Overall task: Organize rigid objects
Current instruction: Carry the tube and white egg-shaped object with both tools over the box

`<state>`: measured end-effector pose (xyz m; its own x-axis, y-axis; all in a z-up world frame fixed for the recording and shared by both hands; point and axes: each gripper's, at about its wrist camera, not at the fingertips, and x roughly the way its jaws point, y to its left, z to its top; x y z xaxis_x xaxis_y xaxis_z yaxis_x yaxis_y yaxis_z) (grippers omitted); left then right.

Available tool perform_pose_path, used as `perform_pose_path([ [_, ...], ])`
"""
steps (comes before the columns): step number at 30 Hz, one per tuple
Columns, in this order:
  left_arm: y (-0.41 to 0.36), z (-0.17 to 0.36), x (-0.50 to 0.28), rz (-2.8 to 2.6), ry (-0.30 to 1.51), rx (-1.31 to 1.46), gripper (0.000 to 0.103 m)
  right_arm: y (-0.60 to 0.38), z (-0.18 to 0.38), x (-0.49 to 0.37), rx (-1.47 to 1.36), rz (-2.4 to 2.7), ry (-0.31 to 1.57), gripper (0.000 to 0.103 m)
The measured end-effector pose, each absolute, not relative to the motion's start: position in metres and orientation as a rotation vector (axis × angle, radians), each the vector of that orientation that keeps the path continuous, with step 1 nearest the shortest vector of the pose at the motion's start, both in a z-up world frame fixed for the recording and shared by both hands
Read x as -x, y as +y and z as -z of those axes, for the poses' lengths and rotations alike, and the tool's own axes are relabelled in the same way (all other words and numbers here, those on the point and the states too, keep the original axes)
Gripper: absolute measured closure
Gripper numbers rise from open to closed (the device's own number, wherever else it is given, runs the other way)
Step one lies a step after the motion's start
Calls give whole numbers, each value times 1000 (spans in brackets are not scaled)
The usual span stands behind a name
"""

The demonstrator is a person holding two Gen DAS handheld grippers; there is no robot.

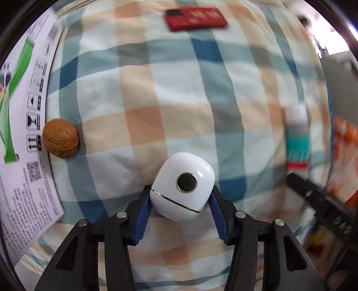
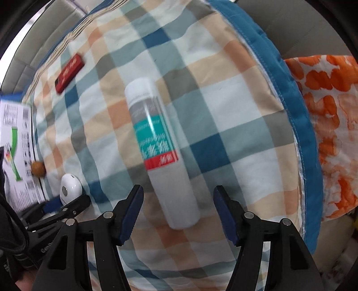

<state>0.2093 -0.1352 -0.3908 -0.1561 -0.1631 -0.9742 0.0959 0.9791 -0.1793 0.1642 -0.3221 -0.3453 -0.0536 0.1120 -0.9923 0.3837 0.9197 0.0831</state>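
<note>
A glossy white earbud-style case (image 1: 182,189) with a dark round button lies on the checked cloth (image 1: 179,89), and my left gripper (image 1: 181,190) is shut on it, blue pads (image 1: 143,208) pressing both sides. The same case (image 2: 69,188) shows at the lower left of the right wrist view. A grey spray bottle (image 2: 156,143) with a teal and red label lies on the cloth. My right gripper (image 2: 179,190) stands open astride its bottom end, with a gap on each side. A walnut (image 1: 60,138) and a flat red box (image 1: 195,19) lie apart on the cloth.
A white printed carton (image 1: 20,134) with a green stripe borders the cloth on the left, the walnut touching it. A blue quilt edge (image 2: 286,89) and an orange-patterned cushion (image 2: 331,134) lie to the right. The bottle (image 1: 297,143) appears blurred at the left view's right side.
</note>
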Motion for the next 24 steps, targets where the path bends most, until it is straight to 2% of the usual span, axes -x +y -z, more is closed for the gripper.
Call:
perform_pose_path([
  [1, -135, 390, -211, 216, 1709, 81, 55, -324, 345, -168, -407, 231, 1617, 39],
  [2, -135, 390, -213, 214, 1707, 98, 55, -330, 346, -174, -423, 224, 1614, 56],
  [3, -136, 392, -214, 213, 1714, 105, 55, -330, 349, -180, -431, 216, 1621, 60],
  [7, -147, 397, -218, 202, 1731, 44, 55, -329, 360, -200, -422, 191, 1664, 62],
  [13, -177, 397, -219, 208, 1708, -153, 58, -312, 375, -235, -294, 201, 1770, 59],
  [16, -184, 394, -216, 207, 1690, -148, 58, -291, 377, -247, -216, 211, 1812, 64],
  [17, -184, 391, -215, 214, 1685, -135, 58, -289, 377, -250, -220, 202, 1818, 67],
  [24, -179, 358, -214, 238, 1617, -136, 58, -295, 358, -241, -304, 139, 1762, 68],
])
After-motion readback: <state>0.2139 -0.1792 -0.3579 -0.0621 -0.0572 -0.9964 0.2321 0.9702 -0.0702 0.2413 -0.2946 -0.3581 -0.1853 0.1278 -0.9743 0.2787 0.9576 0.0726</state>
